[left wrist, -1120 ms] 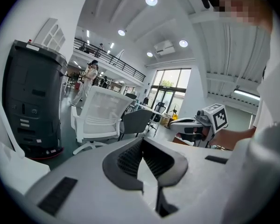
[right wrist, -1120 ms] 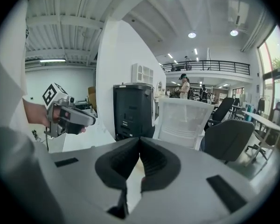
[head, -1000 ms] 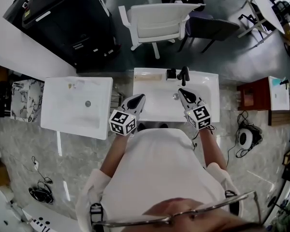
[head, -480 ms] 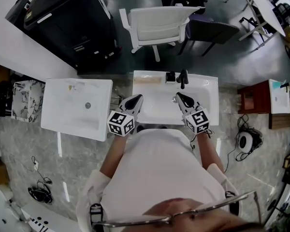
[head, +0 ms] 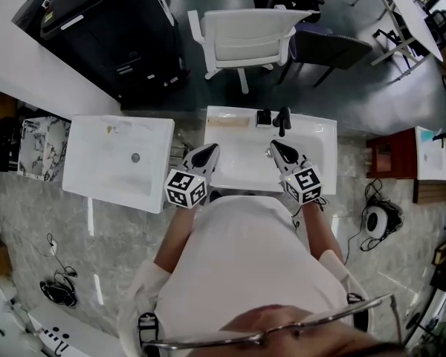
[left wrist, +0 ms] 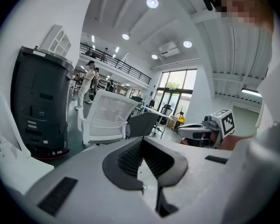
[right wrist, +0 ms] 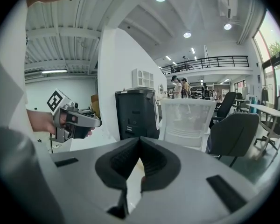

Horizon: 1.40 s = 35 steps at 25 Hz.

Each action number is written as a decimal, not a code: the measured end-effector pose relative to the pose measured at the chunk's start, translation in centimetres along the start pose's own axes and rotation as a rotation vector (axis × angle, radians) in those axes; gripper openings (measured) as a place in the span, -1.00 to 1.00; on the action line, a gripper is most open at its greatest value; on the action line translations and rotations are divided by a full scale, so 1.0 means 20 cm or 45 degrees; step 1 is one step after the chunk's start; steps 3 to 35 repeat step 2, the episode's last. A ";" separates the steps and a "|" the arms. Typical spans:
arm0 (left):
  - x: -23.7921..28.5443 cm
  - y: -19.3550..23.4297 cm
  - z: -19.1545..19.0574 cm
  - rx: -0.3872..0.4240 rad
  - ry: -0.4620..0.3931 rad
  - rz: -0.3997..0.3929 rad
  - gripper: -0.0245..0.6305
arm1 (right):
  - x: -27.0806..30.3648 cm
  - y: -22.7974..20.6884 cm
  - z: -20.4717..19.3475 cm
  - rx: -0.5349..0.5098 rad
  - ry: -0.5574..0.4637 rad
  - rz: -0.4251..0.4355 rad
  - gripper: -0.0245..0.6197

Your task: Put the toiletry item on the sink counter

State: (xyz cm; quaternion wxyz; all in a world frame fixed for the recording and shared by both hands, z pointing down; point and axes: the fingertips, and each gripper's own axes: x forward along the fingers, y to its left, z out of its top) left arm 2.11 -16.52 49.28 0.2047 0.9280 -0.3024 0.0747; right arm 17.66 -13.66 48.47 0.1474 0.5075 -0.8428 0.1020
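Grey matte shells with ribbed black pads: my left gripper (left wrist: 141,140) and right gripper (right wrist: 140,139) are both closed tip to tip and empty. I hold them side by side, tilted slightly down, over the glossy white rectangular sink (head: 316,136). Beyond the right one, a small dark boxy item (head: 263,116), possibly the toiletry, stands on the back ledge beside the black tap (head: 283,117).

I hold my grey-and-black left gripper (head: 207,154) and right gripper (head: 276,149) side by side, pointing far, jaws pressed together, empty.
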 end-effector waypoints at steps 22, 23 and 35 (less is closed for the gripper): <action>-0.01 0.00 -0.01 -0.002 -0.002 0.006 -0.91 | 0.00 0.00 0.00 0.001 0.001 0.002 -0.91; -0.01 0.00 -0.01 -0.002 -0.002 0.006 -0.91 | 0.00 0.00 0.00 0.001 0.001 0.002 -0.91; -0.01 0.00 -0.01 -0.002 -0.002 0.006 -0.91 | 0.00 0.00 0.00 0.001 0.001 0.002 -0.91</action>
